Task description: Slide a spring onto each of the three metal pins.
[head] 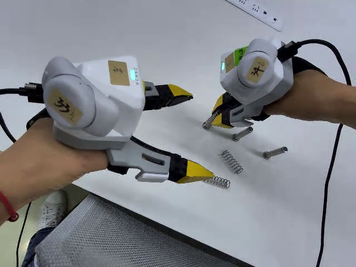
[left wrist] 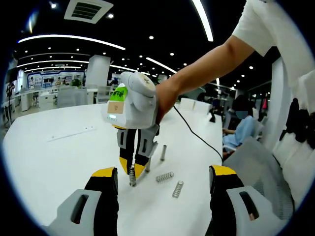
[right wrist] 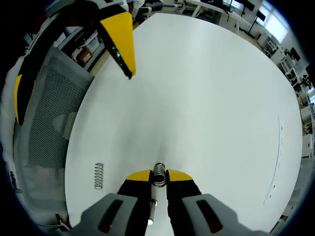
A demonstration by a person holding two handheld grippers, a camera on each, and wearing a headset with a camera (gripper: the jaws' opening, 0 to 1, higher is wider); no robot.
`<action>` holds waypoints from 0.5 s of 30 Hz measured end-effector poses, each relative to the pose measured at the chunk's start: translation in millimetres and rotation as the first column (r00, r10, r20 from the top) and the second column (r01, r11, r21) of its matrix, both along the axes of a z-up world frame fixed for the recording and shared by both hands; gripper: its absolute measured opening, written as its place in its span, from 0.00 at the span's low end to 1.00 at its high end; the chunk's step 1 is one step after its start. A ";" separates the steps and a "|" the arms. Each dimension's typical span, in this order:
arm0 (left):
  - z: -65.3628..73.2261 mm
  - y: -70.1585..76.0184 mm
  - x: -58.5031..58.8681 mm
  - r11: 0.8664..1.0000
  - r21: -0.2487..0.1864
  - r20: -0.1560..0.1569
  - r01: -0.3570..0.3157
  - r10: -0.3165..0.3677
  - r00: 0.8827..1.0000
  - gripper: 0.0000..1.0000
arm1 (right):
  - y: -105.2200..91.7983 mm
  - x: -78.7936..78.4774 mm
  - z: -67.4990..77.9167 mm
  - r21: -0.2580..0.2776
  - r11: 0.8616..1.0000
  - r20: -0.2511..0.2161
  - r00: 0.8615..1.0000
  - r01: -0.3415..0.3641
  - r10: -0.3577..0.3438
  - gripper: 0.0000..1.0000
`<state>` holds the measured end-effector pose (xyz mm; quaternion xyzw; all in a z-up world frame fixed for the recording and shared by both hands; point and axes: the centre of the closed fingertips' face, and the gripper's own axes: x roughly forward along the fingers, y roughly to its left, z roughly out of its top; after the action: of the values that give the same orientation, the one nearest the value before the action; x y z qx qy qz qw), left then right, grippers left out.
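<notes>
My right gripper (head: 218,118) is shut on a spring (right wrist: 159,174), tip close to the white table; the spring (head: 209,120) sticks out past the yellow jaws, and I cannot tell whether a pin is inside it. One metal pin (head: 243,133) lies just under that gripper and a second pin (head: 275,152) lies to its right. Two loose springs lie on the table, one (head: 232,161) mid-table and one (head: 219,181) near the front edge. My left gripper (head: 199,134) hovers open, facing the right gripper (left wrist: 133,167), with nothing between its jaws.
The white table (head: 167,44) has its front edge at the lower left, with a grey mesh chair (head: 111,239) below it. A power strip (head: 256,11) lies at the far edge. Black cables (head: 334,167) trail over the table on the right.
</notes>
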<state>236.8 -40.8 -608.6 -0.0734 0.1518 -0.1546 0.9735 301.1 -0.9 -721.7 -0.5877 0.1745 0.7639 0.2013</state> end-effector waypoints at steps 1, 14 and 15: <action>-0.1 0.2 0.0 1.000 0.000 0.000 0.000 0.000 1.000 0.77 | -0.3 -0.3 -2.5 0.000 1.000 0.000 1.000 0.000 0.000 0.12; -1.6 -0.2 -0.7 1.000 0.001 -0.005 0.001 -0.001 1.000 0.77 | -1.4 -0.7 -13.0 -0.006 1.000 0.008 1.000 -0.003 0.004 0.12; -1.6 -0.3 -0.7 1.000 0.000 -0.005 0.001 -0.001 1.000 0.77 | -1.4 -0.6 -13.4 -0.006 1.000 0.009 1.000 -0.003 0.003 0.12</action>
<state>236.0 -41.1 -610.1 -0.0735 0.1542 -0.1548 0.9731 300.6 -2.3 -735.1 -0.5919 0.1751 0.7611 0.1994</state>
